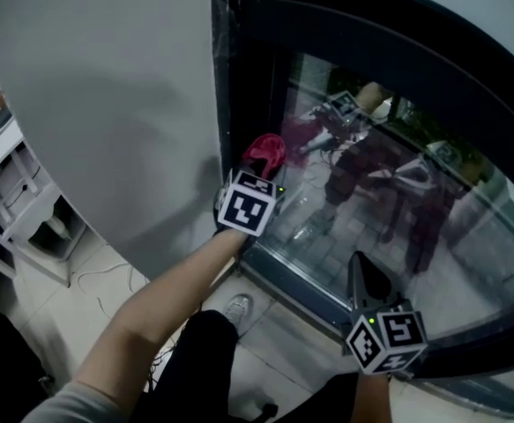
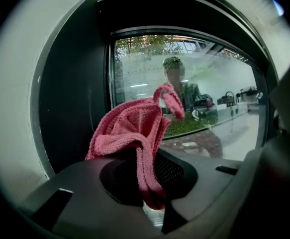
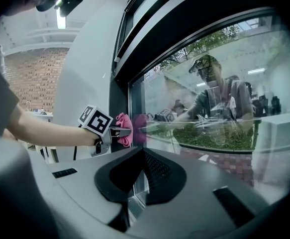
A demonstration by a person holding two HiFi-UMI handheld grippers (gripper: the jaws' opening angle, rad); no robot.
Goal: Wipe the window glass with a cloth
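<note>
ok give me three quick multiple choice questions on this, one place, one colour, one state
1. Where is the cloth?
A) on the floor
B) by the window glass's left edge
C) on a shelf

2. What colour is the cloth?
A) blue
B) white
C) pink

3. The left gripper's jaws are:
A) shut on the cloth
B) wide apart, empty
C) holding a bottle

Answers:
B, it sits beside the dark frame.
C, it is plainly pink.
A, the jaws pinch its fold.
</note>
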